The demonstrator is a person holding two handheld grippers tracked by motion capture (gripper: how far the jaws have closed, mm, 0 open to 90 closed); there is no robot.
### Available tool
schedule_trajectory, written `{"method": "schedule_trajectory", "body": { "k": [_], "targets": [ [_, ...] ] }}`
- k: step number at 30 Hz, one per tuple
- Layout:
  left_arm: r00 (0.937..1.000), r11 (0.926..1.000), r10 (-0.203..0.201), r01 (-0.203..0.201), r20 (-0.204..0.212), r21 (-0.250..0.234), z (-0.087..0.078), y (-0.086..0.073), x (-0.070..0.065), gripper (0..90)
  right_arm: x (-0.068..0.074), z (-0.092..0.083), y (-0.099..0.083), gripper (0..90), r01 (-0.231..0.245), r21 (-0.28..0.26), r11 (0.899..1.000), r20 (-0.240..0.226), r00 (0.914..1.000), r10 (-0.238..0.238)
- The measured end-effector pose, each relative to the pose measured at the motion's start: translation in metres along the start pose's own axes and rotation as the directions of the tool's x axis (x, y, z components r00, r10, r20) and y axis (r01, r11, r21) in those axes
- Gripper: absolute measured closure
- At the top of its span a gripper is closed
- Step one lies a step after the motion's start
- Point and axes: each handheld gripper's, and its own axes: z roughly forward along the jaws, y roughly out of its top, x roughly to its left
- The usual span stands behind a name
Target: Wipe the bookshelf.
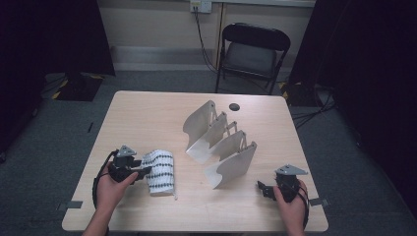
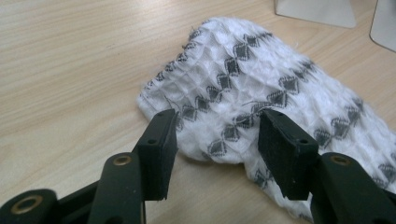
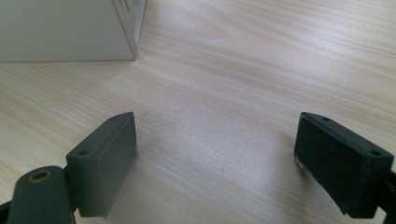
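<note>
A white waffle-weave cloth (image 1: 160,172) with rows of dark diamond marks lies on the front left of the wooden table (image 1: 147,113). My left gripper (image 1: 146,172) is at its left edge. In the left gripper view the two pads touch a bunched fold of the cloth (image 2: 243,79), and my left gripper (image 2: 217,135) is shut on it with the near edge raised off the wood. My right gripper (image 1: 260,189) rests near the front right edge. Seen in the right gripper view, my right gripper (image 3: 215,154) stands open over bare wood with nothing between its pads.
A pale grey rack of several upright curved panels (image 1: 221,142) stands in the middle of the table; one panel (image 3: 65,28) is ahead of the right gripper. A small black disc (image 1: 234,106) lies behind the rack. A black folding chair (image 1: 253,49) stands beyond the table.
</note>
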Motion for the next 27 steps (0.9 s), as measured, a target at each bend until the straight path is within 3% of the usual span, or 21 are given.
{"method": "schedule_trajectory", "body": {
  "k": [10, 18, 22, 27],
  "targets": [
    [0.9993, 0.9993, -0.029, 0.029, 0.024, -0.022, 0.003, 0.013, -0.001, 45.8, 0.000, 0.000, 0.000, 12.4, 0.000, 0.000, 1.000, 0.000, 1.0000, 0.000],
    [0.9966, 0.9990, -0.044, 0.044, 0.069, -0.006, 0.019, 0.021, -0.014, 44.0, 0.000, 0.000, 0.000, 12.5, 0.000, 0.000, 1.000, 0.000, 1.0000, 0.000],
    [0.9965, 1.0000, -0.008, 0.008, 0.083, 0.001, 0.026, 0.026, -0.021, 40.4, 0.000, 0.000, 0.000, 12.4, 0.000, 0.000, 1.000, 0.000, 1.0000, 0.000],
    [0.9951, 1.0000, -0.004, 0.004, 0.099, 0.000, 0.034, 0.030, -0.031, 37.8, 0.000, 0.000, 0.000, 12.4, 0.000, 0.000, 1.000, 0.000, 1.0000, 0.000]
  ]
}}
